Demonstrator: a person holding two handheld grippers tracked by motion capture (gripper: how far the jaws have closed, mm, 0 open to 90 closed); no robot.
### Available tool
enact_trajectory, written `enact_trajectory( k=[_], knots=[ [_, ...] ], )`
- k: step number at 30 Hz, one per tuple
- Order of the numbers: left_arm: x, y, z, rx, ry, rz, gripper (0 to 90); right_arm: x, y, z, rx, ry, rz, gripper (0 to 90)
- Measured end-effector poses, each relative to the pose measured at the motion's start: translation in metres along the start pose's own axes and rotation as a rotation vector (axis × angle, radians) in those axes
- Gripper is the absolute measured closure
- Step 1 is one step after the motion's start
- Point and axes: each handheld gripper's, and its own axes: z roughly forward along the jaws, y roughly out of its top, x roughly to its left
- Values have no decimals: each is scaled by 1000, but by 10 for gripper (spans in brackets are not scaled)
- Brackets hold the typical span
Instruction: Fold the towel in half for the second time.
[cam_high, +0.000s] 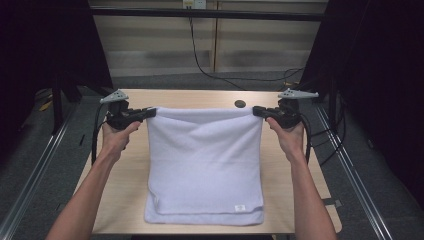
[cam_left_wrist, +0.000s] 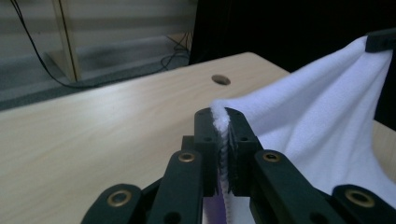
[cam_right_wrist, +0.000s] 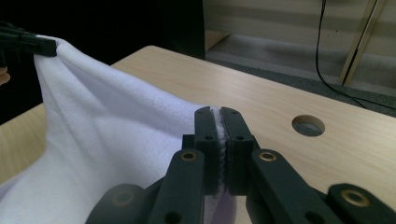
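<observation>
A white towel (cam_high: 205, 160) hangs stretched between my two grippers, its far edge lifted off the wooden table (cam_high: 125, 190) and its near part still lying folded on the top. My left gripper (cam_high: 150, 112) is shut on the towel's far left corner. My right gripper (cam_high: 257, 111) is shut on the far right corner. In the left gripper view the black jaws pinch the white towel edge (cam_left_wrist: 220, 123), and the right gripper (cam_left_wrist: 380, 41) shows at the upper right. In the right gripper view the jaws clamp the towel edge (cam_right_wrist: 219, 122), with the left gripper (cam_right_wrist: 28, 44) at the upper left.
A round cable hole (cam_high: 240, 104) sits in the table near the far edge, just beyond the towel. Black cables (cam_high: 200, 60) trail over the floor behind the table. Dark curtains (cam_high: 380, 75) flank both sides. A small label (cam_high: 240, 207) marks the towel's near right corner.
</observation>
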Motion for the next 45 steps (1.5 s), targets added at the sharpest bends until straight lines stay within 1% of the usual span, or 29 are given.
enact_trajectory(
  k=[1, 3, 5, 6, 7, 9, 12, 13, 14, 15, 17, 19, 21, 22, 24, 25, 26, 27, 29, 31, 32, 33, 34, 37, 38, 40, 42, 44, 45],
  knots=[
    [-2, 1, -1, -2, -9, 9, 851, 0, 2, -2, -12, 6, 0, 867],
    [-7, -2, -3, 18, -8, 45, 851, 3, 1, -5, -13, 9, -15, 867],
    [-12, -10, -6, 27, -16, 52, 851, 8, -4, -7, -2, 17, -37, 868],
    [-14, -16, -9, 22, -33, 45, 850, 11, -8, -8, 10, 22, -51, 867],
    [-17, -23, -11, 25, -37, 44, 851, 15, -13, -10, 18, 29, -62, 867],
    [-23, -36, -18, 41, -58, 60, 851, 23, -25, -15, 34, 47, -90, 867],
    [-33, -54, -28, 61, -69, 70, 850, 35, -44, -25, 54, 71, -118, 867],
    [-36, -59, -30, 71, -66, 76, 851, 38, -50, -28, 62, 69, -122, 866],
    [-38, -64, -33, 79, -79, 82, 850, 40, -56, -31, 65, 73, -121, 866],
    [-40, -68, -36, 76, -90, 72, 849, 42, -62, -35, 63, 78, -116, 866],
    [-43, -78, -42, 72, -95, 60, 849, 45, -73, -41, 61, 87, -110, 866],
    [-47, -88, -47, 71, -99, 37, 849, 49, -82, -48, 62, 91, -110, 865],
    [-52, -97, -53, 86, -118, 44, 847, 54, -90, -55, 63, 100, -110, 864],
    [-56, -102, -55, 95, -107, 50, 846, 58, -94, -58, 64, 103, -112, 863],
    [-61, -111, -61, 105, -137, 40, 846, 66, -102, -64, 74, 114, -122, 863],
    [-63, -114, -64, 106, -125, 41, 844, 69, -107, -66, 79, 117, -124, 863],
    [-64, -117, -66, 102, -127, 38, 845, 72, -111, -69, 85, 122, -126, 863],
    [-65, -119, -68, 109, -144, 31, 844, 75, -114, -71, 90, 125, -127, 862],
    [-68, -125, -71, 134, -137, 42, 839, 80, -120, -75, 104, 122, -133, 860],
    [-70, -132, -71, 162, -144, 45, 838, 84, -125, -79, 105, 131, -130, 859],
    [-71, -135, -72, 174, -145, 49, 836, 86, -129, -80, 115, 131, -130, 857],
    [-71, -138, -72, 189, -164, 52, 836, 88, -133, -81, 124, 128, -134, 857],
    [-72, -141, -71, 208, -164, 62, 837, 90, -137, -81, 138, 131, -135, 856],
    [-75, -151, -68, 246, -168, 66, 837, 96, -152, -79, 189, 129, -137, 850],
    [-77, -154, -68, 248, -168, 57, 837, 96, -158, -79, 204, 128, -134, 844],
    [-78, -159, -67, 263, -171, 63, 832, 96, -169, -80, 226, 131, -121, 834],
    [-79, -163, -67, 273, -168, 68, 810, 97, -180, -80, 252, 123, -105, 798],
    [-81, -169, -67, 290, -157, 66, 800, 98, -190, -80, 281, 112, -108, 773],
    [-83, -171, -67, 304, -164, 75, 795, 99, -193, -80, 286, 115, -100, 762]
  ],
)
